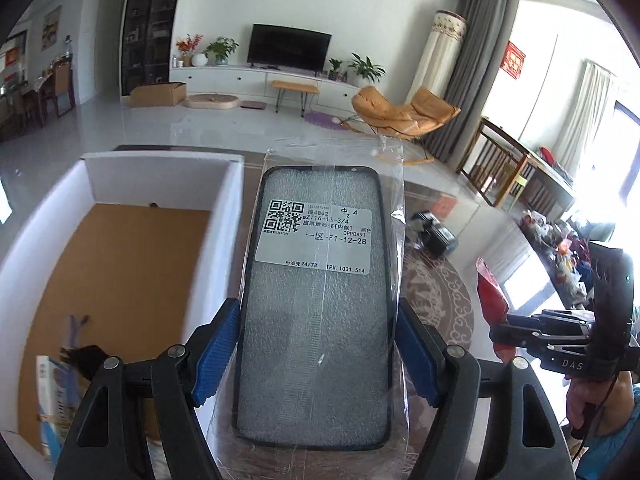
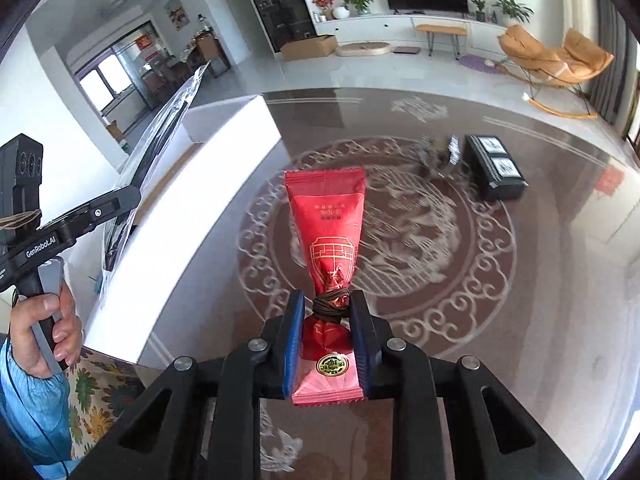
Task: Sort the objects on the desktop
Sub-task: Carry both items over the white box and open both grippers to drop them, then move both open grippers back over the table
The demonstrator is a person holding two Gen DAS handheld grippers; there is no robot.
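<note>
Blue pads of the left claw (image 1: 316, 356) press on the long edges of a phone case (image 1: 316, 304) sealed in a clear plastic sleeve, so that claw is clamped on it, jaws fairly wide because the case is wide; the case has a dark rim, a frosted grey inside and a white label with a QR code (image 1: 284, 218) on its upper half, and it is held clear of the worktop (image 1: 436, 296), tilted away from the camera; just left of it stands an open white box (image 1: 224, 216) with a brown cardboard floor, and in the box's near corner lie a blue-and-white packet (image 1: 54, 392) and something dark that I cannot make out; the right claw (image 2: 327, 344) is drawn together on a red foil sachet (image 2: 326, 224), gripping it at the pinched waist where a dark cord is wound round it, with a gold round seal just below the cord; the sachet's wide flat end points away from the camera, above the dark glossy worktop with its pale scrollwork pattern; farther off on that worktop, to the right, sits a black rectangular box (image 2: 496, 168) with two white labels, and beside it a blurred tangle of something grey; the person's hand (image 2: 44, 328) grips the left claw's handle, with a light blue sleeve below.
</note>
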